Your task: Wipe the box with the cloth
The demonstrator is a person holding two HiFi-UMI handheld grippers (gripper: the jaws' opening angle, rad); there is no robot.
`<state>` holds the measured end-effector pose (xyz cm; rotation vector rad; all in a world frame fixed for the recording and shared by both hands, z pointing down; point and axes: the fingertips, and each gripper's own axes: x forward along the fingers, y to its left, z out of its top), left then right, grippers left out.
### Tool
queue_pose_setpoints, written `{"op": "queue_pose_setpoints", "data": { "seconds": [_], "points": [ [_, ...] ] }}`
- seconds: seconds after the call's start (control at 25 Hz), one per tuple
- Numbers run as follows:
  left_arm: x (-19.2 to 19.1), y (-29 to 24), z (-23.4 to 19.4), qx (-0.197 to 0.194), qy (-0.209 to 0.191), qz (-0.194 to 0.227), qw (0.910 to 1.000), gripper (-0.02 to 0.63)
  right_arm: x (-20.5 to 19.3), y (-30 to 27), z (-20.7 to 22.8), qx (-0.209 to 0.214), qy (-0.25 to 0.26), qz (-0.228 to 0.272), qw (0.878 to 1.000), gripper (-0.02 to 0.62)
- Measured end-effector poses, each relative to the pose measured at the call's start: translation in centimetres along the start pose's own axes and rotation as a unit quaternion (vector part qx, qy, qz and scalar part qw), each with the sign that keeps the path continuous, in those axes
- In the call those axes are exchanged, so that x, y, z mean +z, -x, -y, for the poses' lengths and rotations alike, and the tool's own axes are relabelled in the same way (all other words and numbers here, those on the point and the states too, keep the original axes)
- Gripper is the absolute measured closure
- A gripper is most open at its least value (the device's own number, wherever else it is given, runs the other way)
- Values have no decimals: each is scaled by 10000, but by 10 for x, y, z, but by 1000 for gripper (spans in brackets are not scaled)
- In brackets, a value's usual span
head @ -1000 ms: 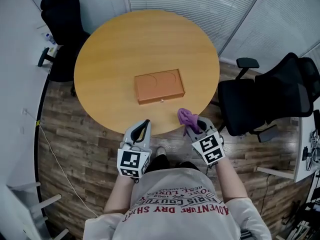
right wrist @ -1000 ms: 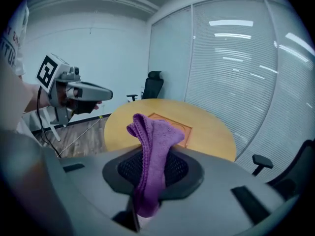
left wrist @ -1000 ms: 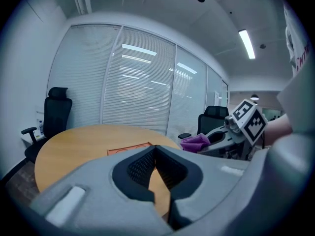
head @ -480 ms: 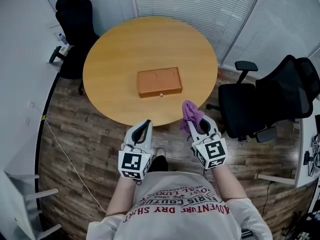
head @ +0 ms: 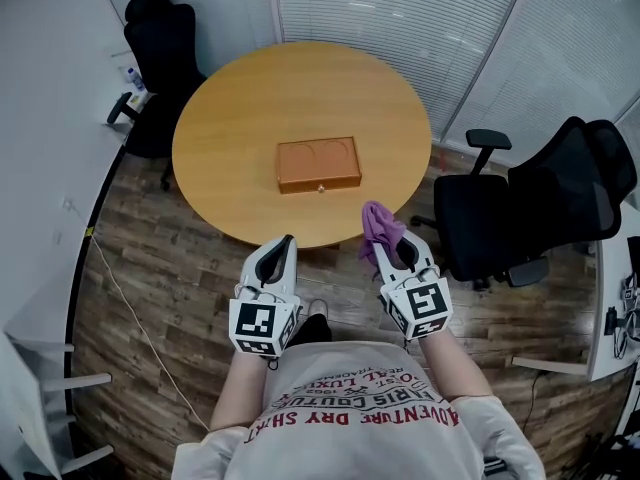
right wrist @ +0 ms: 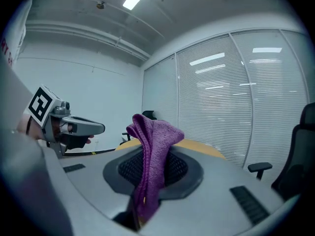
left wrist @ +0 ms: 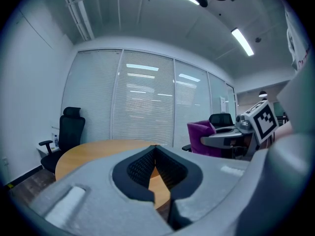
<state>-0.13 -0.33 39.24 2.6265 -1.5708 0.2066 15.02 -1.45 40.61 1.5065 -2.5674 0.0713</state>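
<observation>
Purple cloth (head: 378, 224) in right gripper (head: 388, 248); box (head: 318, 164) on table (head: 240, 118), chairs (head: 500, 213) beside.

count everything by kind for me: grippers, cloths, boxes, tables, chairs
grippers: 2, the left gripper and the right gripper
purple cloth: 1
brown box: 1
round table: 1
black office chairs: 2
total: 7

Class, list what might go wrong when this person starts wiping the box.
The cloth is pinched by a fold in the right tool, the rest loose; pressing may pull it out.
The box lies free on the table, with the shut left tool away from it; a wipe may slide it.
</observation>
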Motion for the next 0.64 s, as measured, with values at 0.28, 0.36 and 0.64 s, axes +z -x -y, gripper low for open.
{"op": "queue_pose_setpoints", "data": {
  "seconds": [0.28,0.36,0.64],
  "points": [
    [-1,5,18,-101,-93,-37,9999,597,-2,12,-8,63,133,-43,9999,522],
    [1,5,16,-84,-107,-38,9999,597,-1,13,-7,51,127,-39,9999,522],
    [1,11,-7,153,65,-9,9999,597,2,9,-12,19,30,51,10000,522]
  ]
}}
